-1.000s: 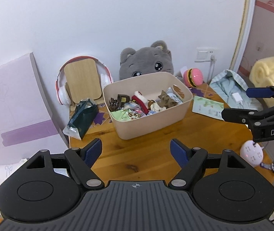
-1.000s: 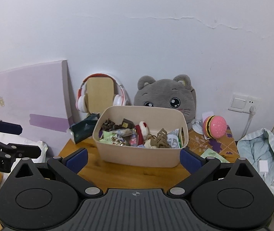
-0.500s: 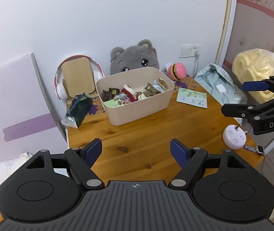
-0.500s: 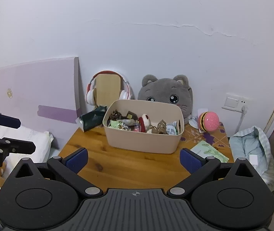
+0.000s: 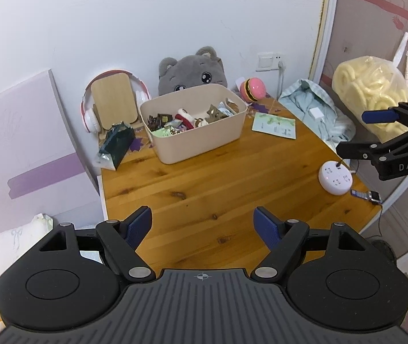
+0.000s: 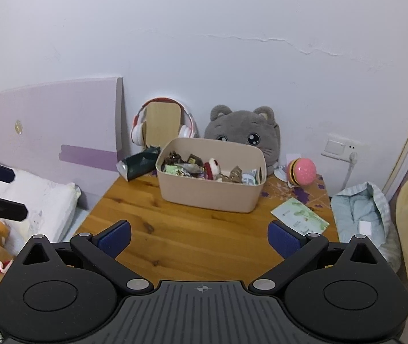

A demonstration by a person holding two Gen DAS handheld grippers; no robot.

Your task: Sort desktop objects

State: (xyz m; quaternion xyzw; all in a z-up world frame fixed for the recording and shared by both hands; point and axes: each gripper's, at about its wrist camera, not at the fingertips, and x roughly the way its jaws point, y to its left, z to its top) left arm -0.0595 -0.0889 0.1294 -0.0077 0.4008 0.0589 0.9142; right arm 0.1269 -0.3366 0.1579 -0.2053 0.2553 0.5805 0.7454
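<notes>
Beige bin [image 5: 201,143] sat far on table [image 5: 204,195], crammed with small items; left gripper [image 5: 202,226] and right gripper [image 6: 199,236] both gaped wide, empty.

Table [image 5: 204,189]: orange-brown pine, dark knots, purple flower prints near the back edge. Bin [image 5: 201,140]: plain beige; contents mixed brown, pale green, red and white. Plush cat [image 5: 193,70]: grey, black glossy eyes. Headphones [image 5: 89,114]: white cups, red band, around a pale wood-grain board [image 5: 112,97]. Pouch [image 5: 117,143]: dark green. Burger toy [image 5: 253,89]: pink with brown and yellow layers. Card [image 5: 274,124]: pale green, leaf print. Power strip [image 5: 335,179]: white, round. Cloth bag [image 6: 358,215]: light blue, striped. Both grippers: black, blue pads [image 5: 138,226]. Wall: white; panel [image 6: 52,126] lilac with a purple stripe.
</notes>
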